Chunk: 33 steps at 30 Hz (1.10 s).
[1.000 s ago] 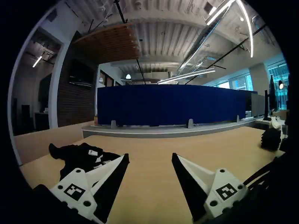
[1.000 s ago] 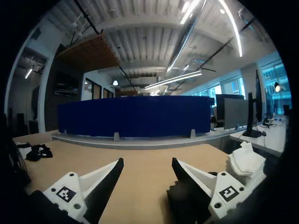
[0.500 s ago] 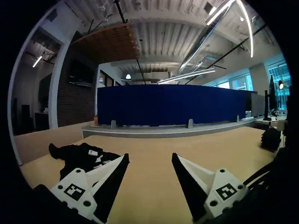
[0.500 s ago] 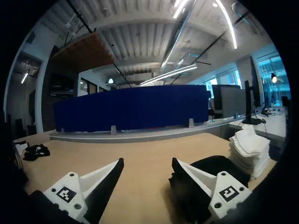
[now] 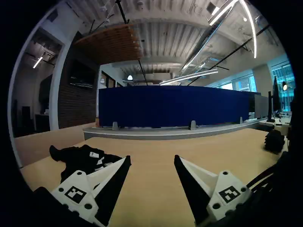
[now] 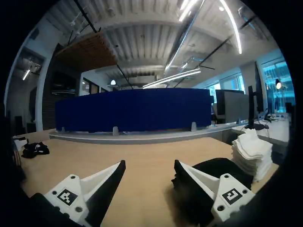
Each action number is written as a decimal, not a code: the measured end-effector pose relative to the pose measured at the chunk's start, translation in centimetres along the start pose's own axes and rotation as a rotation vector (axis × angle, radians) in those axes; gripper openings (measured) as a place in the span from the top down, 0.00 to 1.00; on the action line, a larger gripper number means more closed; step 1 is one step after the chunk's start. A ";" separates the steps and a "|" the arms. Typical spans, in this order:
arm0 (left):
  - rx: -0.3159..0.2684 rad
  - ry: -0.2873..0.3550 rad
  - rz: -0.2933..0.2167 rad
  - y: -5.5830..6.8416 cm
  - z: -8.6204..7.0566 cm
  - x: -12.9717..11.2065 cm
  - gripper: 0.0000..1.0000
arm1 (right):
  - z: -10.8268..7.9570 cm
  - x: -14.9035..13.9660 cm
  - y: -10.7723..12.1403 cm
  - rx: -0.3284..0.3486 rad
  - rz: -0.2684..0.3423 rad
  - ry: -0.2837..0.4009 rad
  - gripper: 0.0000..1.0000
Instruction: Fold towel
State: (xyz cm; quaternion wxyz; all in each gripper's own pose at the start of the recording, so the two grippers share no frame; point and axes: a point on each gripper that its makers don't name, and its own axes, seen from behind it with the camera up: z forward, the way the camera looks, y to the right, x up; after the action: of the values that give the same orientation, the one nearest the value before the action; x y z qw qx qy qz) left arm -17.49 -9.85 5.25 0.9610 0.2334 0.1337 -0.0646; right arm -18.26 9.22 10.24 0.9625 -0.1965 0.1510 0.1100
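Lying crumpled, unfolded: black towel (image 5: 75, 158)

An open-plan office, probably: a long blue divider screen (image 5: 170, 106) crosses mid-frame behind the pale wood bench (image 5: 151, 151), monitors (image 6: 235, 106) stand at right, and strip lights (image 6: 234, 24) hang from the bare ribbed ceiling (image 5: 163, 38) at top.

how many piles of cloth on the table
3: a black stack just past the right gripper, a white stack beside it, and a crumpled black heap far left. More may be hidden.
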 end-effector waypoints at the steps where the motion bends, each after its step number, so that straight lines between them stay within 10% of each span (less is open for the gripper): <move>1: 0.000 0.000 0.000 0.0 0.0 0.0 0.15 | 0.1 0.0 0.0 0.002 0.003 0.000 0.01; 33: 0.000 0.000 0.000 0.0 0.0 0.0 0.15 | -0.2 0.0 -0.7 0.021 -0.051 0.018 0.00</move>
State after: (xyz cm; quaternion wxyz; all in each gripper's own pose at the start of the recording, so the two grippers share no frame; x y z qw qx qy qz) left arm -17.48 -9.88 5.26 0.9610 0.2334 0.1338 -0.0646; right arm -18.15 8.53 10.29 0.9656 -0.1912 0.1560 0.0821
